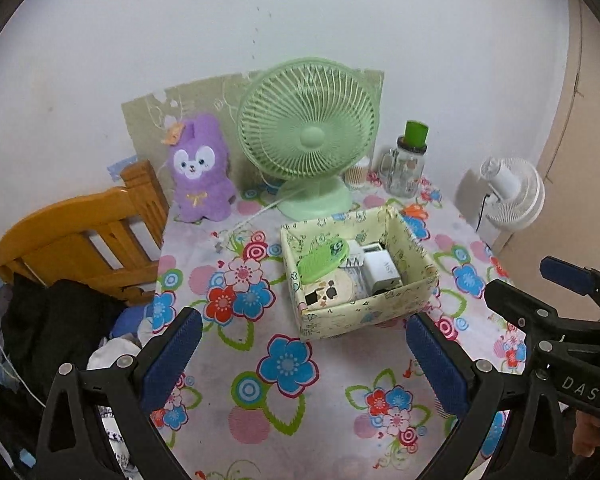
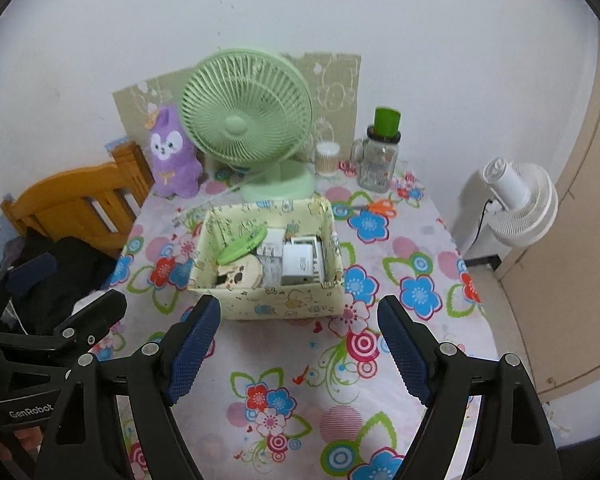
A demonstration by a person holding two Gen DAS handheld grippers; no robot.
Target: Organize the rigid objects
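Probably a home bedroom: plush toy [image 1: 201, 168], floral tablecloth [image 1: 260, 360].

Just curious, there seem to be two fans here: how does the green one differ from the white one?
The pale green table fan stands on the flowered table, facing the camera; the white round fan stands beside the table, showing its back and a black cord. The green one looks larger. Both have round ribbed grilles.

Table [image 2: 420, 344] carries box [image 2: 284, 304] (fan [image 2: 246, 120] behind).
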